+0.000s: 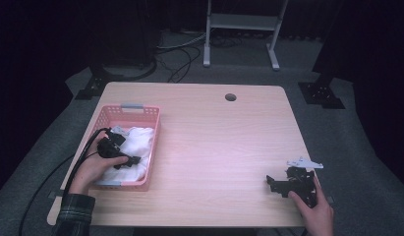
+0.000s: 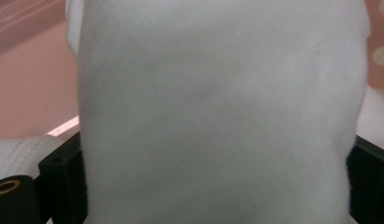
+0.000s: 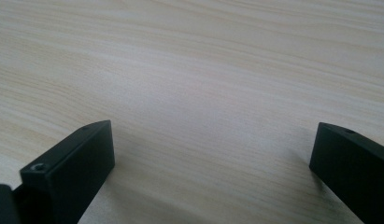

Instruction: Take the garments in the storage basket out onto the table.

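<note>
White cloth (image 1: pixel 135 147): lies in the pink basket (image 1: pixel 155 120), which stands on the left part of the table (image 1: pixel 219 147), long side running away from the person. In the left gripper view the cloth (image 2: pixel 222 116) hangs or bulges as one wide pale sheet between the two black jaws, whose tips stand at the lower left and lower right edges with the fabric spanning the whole gap; pink basket wall (image 2: pixel 31 84) behind it at the left. Left gripper (image 1: pixel 133 160): over the near half of the basket, jaws pointing right onto the cloth, held by the left hand (image 1: pixel 94 167), plaid sleeve (image 1: pixel 74 214) at the table's near edge, black cable (image 1: pixel 79 157) looping back off the left side. Jaws set wide with cloth between them; whether they press it I cannot tell. Basket: grey handle (image 1: pixel 132 105) on the far rim, another grey tab on the near rim. Right gripper (image 1: pixel 270 182): near right part of the table, well apart from the basket, held low by the right hand (image 1: pixel 315 211), jaws pointing left, grey three-cornered plate (image 1: pixel 304 162) on top. In the right gripper view its jaws stand far apart with bare wood grain (image 3: pixel 203 93) between them, nothing held. Table: pale wood, rounded corners, round hole (image 1: pixel 230 97) near the far edge. Beyond: grey floor, white frame legs (image 1: pixel 241 29), dark stands at both sides.
</note>
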{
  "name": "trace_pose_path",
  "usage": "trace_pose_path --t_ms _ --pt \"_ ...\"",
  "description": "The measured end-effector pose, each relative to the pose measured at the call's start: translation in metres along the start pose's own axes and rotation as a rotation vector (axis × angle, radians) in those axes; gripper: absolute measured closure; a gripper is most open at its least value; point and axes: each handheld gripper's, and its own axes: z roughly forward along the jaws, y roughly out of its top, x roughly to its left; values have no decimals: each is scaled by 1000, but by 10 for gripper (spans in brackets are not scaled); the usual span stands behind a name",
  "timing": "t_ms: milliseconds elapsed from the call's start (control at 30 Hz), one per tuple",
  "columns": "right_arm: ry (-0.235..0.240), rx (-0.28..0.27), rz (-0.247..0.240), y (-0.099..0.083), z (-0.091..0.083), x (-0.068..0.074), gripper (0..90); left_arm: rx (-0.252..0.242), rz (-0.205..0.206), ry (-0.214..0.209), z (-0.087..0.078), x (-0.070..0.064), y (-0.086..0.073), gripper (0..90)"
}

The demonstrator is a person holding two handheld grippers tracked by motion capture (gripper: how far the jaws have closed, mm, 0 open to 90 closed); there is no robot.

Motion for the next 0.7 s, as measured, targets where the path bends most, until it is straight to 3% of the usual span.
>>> trace_pose_path --t_ms 700 --pt "0 0 0 0 0 0 0 -14 22 -15 -4 -2 0 251"
